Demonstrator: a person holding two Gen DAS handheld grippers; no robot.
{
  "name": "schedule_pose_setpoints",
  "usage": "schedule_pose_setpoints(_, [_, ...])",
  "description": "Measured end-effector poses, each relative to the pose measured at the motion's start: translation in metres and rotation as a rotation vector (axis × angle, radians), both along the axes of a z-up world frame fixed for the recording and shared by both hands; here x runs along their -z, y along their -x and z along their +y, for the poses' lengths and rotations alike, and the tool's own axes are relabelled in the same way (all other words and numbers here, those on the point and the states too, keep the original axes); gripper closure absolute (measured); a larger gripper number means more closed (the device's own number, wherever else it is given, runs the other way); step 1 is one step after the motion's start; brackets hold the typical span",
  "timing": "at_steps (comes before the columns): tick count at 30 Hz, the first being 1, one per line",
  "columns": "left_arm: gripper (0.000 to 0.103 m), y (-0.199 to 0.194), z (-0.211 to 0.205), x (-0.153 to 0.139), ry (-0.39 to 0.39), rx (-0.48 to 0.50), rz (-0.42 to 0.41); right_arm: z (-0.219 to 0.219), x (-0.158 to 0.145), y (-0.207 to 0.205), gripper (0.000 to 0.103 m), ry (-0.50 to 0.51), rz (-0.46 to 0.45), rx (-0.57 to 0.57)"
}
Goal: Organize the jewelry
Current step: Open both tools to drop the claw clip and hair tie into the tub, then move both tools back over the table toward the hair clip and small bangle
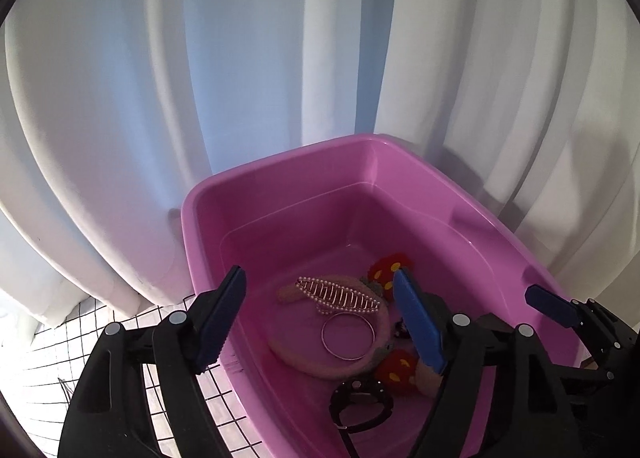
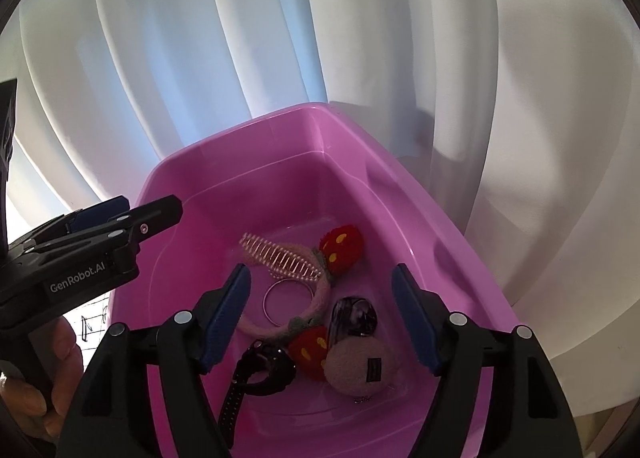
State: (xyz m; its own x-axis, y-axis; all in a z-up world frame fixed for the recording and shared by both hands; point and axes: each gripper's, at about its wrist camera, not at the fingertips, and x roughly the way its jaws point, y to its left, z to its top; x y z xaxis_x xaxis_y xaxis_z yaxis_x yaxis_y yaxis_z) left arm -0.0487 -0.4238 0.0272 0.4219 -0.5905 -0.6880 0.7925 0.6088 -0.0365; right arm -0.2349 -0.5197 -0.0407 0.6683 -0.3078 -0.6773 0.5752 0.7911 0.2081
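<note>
A pink plastic bin (image 1: 280, 178) holds the jewelry: a pearl-edged comb clip (image 1: 338, 294), a silver bangle (image 1: 348, 336), a pink headband (image 1: 304, 362) with red pom-poms (image 1: 386, 268) and a black watch (image 1: 360, 398). My left gripper (image 1: 320, 278) hangs open over the bin's near left part, nothing between its pads. In the right wrist view the same bin (image 2: 240, 130) also shows a beige felt ball (image 2: 358, 368) and a dark glossy piece (image 2: 352, 318). My right gripper (image 2: 320, 272) is open above the bangle (image 2: 286, 304) and watch (image 2: 264, 370), holding nothing.
White curtain folds (image 1: 240, 78) hang close behind the bin. A white cloth with a black grid (image 1: 52, 354) covers the surface left of the bin. The left gripper (image 2: 144, 210) and the hand (image 2: 60, 378) holding it show at the right wrist view's left edge.
</note>
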Motion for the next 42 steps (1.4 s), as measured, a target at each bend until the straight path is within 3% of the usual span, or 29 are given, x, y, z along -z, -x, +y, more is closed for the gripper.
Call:
schedule_pose_setpoints(22, [0.020, -0.019, 0.063, -0.017, 0.032, -0.121, 0.003, 0.040, -0.025, 0.001, 0.033, 0.009, -0.056, -0.053])
schedule_pose_setpoints(33, [0.013, -0.041, 0.143, -0.018, 0.050, -0.233, 0.031, 0.102, -0.040, -0.025, 0.033, 0.041, -0.084, -0.166])
schedule_pose_setpoints(42, [0.010, -0.074, 0.243, -0.005, 0.046, -0.388, 0.049, 0.166, -0.044, -0.070, 0.033, 0.057, -0.086, -0.312])
